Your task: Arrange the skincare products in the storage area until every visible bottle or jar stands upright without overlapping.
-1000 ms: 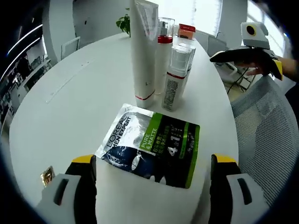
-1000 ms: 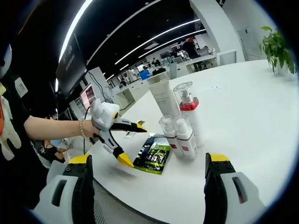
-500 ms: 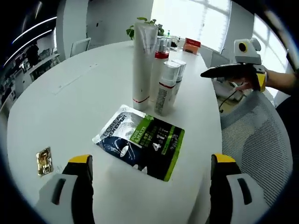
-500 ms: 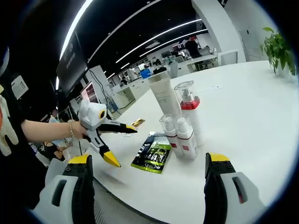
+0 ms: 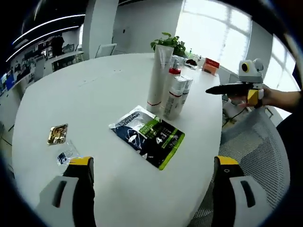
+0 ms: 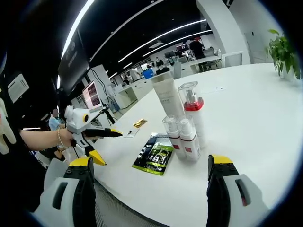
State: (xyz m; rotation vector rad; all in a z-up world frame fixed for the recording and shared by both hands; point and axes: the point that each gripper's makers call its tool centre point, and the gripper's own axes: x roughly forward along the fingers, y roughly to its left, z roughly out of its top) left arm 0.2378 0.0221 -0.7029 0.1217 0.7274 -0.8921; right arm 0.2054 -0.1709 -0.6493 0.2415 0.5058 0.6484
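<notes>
A tall white tube, a pump bottle with a red collar and two small spray bottles stand upright in a tight group on the white round table. In front of them a dark and green sachet lies flat. My left gripper is open and empty, held back from the sachet near the table's edge. My right gripper is open too, off the table's side, facing the tube, the pump bottle, the spray bottles and the sachet. The left gripper shows there in a hand.
A small gold packet and a little clear sachet lie left of the sachet. A potted plant and a red box stand at the far edge. A mesh chair is beside the table. The right gripper hovers there.
My left gripper has drawn back and up from the sachet, so the bottles look smaller and the gold packet has come further into view. The right gripper has barely moved.
</notes>
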